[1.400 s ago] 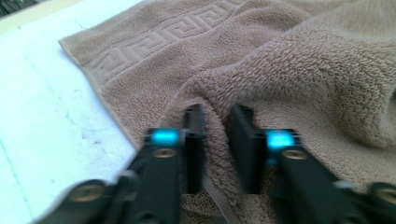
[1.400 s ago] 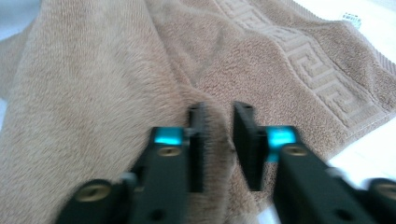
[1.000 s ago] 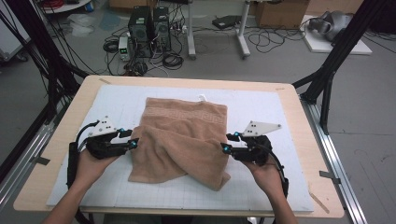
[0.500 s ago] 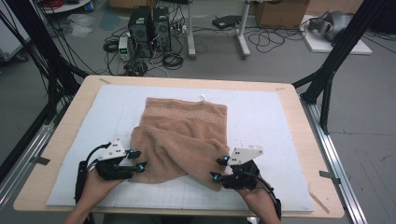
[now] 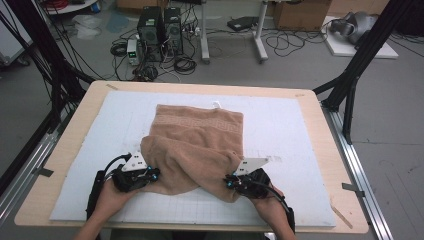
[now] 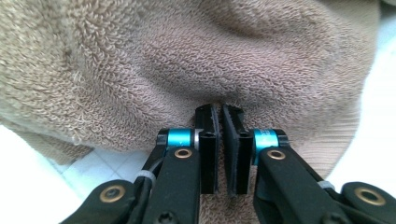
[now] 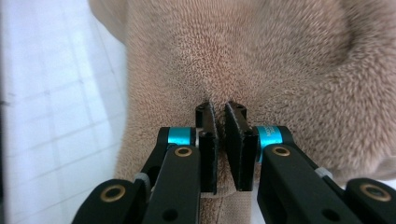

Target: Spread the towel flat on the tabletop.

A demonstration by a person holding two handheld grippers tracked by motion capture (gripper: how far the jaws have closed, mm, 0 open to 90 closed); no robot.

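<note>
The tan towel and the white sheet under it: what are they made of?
Tan towel: apparently cotton terry, with a matte looped pile and a flat woven band.
White sheet: smooth and matte with a faint printed grid; possibly foam board or a plastic mat.

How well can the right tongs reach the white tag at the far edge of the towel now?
Probably not yet: the right tongs are shut on the towel at its near edge; the white tag lies across the whole towel, though nothing blocks the way.

Tan towel [image 5: 197, 145], half-folded, rumpled, on white mat [image 5: 290, 130].
</note>
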